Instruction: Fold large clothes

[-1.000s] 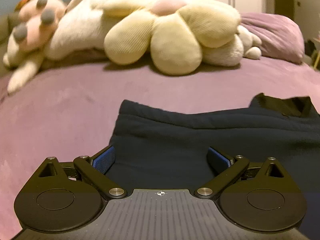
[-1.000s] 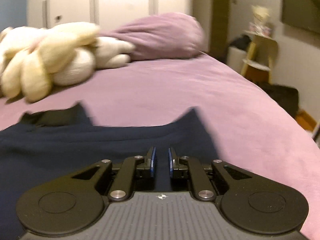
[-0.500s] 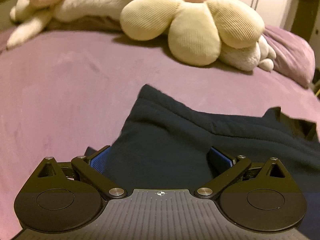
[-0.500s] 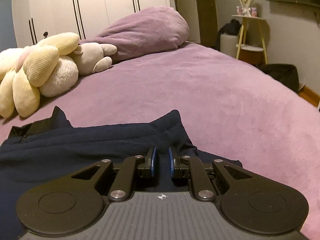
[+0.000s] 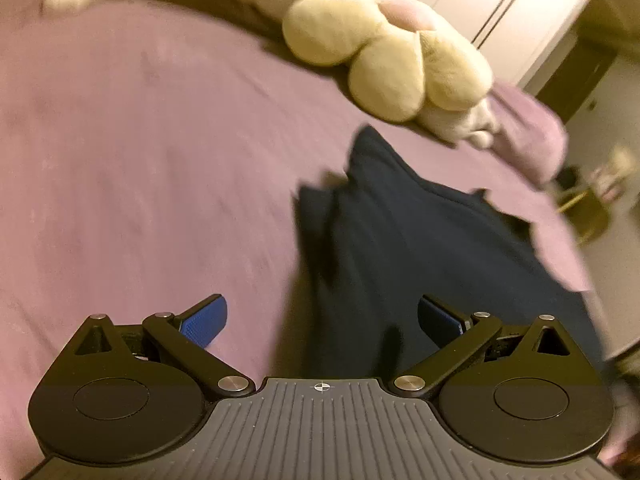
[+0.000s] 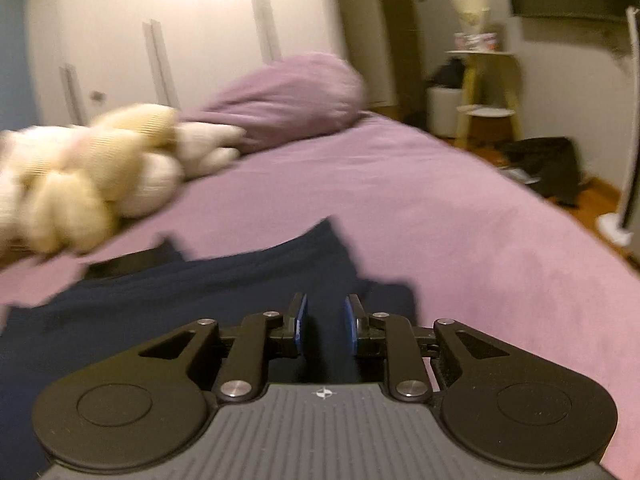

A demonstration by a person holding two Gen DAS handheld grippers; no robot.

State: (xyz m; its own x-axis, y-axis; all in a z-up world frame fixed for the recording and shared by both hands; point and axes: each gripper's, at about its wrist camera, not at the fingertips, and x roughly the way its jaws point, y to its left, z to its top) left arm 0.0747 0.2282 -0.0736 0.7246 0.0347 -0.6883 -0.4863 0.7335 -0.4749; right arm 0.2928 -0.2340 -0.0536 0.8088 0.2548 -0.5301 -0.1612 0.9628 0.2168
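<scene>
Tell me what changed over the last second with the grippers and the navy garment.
The left gripper, open throughout, has swung left, its left finger now over bare purple bedspread. The right gripper has parted its fingers, apparently loosening its hold on the navy garment, which is now bunched narrower. The plush toys and pillow stayed put.

Black left tongs (image 5: 322, 322) and right tongs (image 6: 325, 329): blue textured pads (image 5: 204, 320), silver pivot screws, round side discs, grey ribbed base with crosshair mark.
</scene>
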